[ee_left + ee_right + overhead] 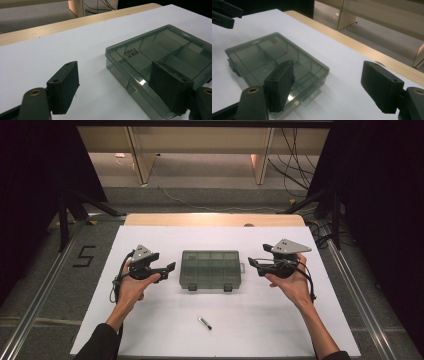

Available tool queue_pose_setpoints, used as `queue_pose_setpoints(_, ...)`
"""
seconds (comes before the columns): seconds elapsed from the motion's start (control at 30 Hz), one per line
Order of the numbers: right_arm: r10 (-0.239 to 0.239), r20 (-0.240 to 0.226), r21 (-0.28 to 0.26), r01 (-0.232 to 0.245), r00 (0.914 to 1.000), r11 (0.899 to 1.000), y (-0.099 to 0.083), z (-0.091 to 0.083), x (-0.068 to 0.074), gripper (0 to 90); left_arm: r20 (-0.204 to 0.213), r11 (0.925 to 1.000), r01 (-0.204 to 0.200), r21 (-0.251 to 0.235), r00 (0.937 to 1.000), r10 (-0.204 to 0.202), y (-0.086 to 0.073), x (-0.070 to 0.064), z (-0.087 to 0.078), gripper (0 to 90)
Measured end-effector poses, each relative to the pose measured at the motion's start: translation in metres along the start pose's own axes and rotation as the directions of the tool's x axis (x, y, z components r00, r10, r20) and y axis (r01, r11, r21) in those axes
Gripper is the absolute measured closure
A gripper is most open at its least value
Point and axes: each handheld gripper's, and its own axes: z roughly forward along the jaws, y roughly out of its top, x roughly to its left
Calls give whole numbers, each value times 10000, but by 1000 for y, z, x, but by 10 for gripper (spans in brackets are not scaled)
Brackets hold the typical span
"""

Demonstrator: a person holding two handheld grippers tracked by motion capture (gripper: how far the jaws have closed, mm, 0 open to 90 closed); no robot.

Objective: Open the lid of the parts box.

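In the high view, a closed box (210, 269) of smoky transparent plastic, with inner compartments, lies flat near the middle of the white table (150, 330); its two latches are on the edge at 6 o'clock and a small handle tab is on the side at 3 o'clock. The left gripper (169, 268) is held at 9 o'clock from the box, near it but apart, with the jaws pointing toward the box and not holding anything. The right gripper (253, 264) is held at 3 o'clock from the box, also apart from it, jaws toward the box and released. A small dark pen-like object (204, 322) lies on the table at 6 o'clock from the box, well apart from it and between the two forearms. In the left gripper view, the two black jaws stand wide open with nothing between them; the box (160, 57) lies toward 2 o'clock, its near corner is behind the right jaw, and there is printed lettering on the lid. In the right gripper view, the jaws are also spread and empty; the box (274, 60) is toward 10 o'clock, partly behind the left jaw, and the other gripper's black jaws (225, 12) are seen at the far 10 o'clock corner.
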Motion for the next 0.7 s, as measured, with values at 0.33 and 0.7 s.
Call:
queue_pose_setpoints(0.33,-206,-230,566,219,9995,9982,-12,13,-5,420,231,9976,-431,548,9989,419,-8,4,8,342)
queue_pose_setpoints(0.7,-1081,-981,1720,1238,9893,9773,-28,30,3,665,1014,9754,-1619,1498,9838,1477,-17,2,16,625)
